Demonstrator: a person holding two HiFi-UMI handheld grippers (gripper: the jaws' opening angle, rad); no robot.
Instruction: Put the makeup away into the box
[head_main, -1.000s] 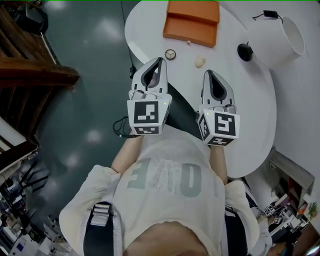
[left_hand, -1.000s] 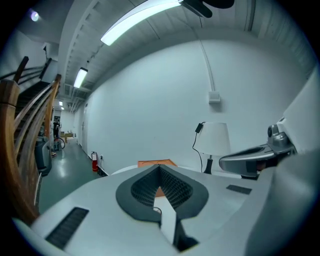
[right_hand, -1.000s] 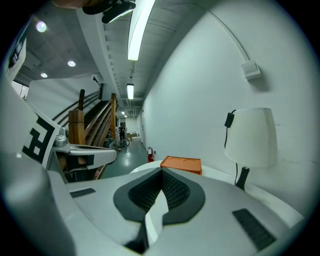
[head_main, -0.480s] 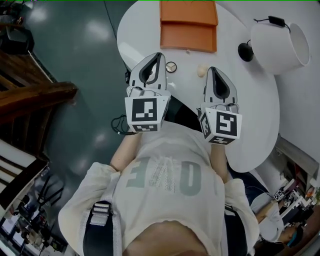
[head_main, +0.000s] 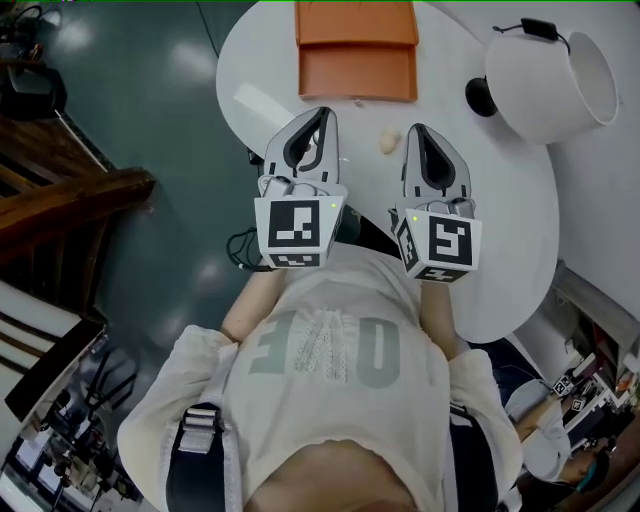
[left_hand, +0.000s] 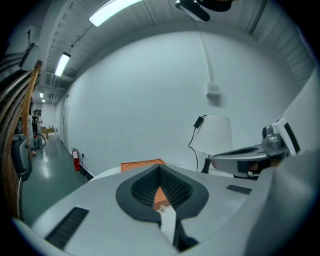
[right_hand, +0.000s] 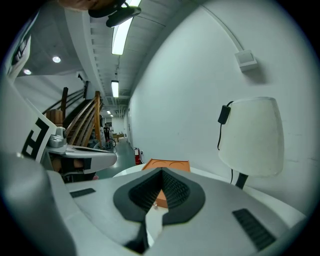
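Observation:
An orange box (head_main: 357, 50) lies at the far side of the round white table (head_main: 500, 220), with a small knob on its near face. A beige makeup sponge (head_main: 388, 140) rests on the table just in front of it. My left gripper (head_main: 322, 114) is shut and empty, its tip left of the sponge. My right gripper (head_main: 416, 129) is also shut and empty, its tip just right of the sponge. Both gripper views look along shut jaws toward the orange box (left_hand: 142, 165) (right_hand: 166, 165). A small round compact seen earlier is hidden.
A white lamp (head_main: 545, 80) with a black base (head_main: 478, 97) and cord stands at the table's far right, also visible as the lamp (right_hand: 250, 135) in the right gripper view. Dark floor and wooden furniture (head_main: 60, 190) lie left of the table. The table's near edge is by the person's torso.
Both grippers have advanced side by side over the table toward the orange box. The left one now covers the small round compact. The sponge sits between their tips.

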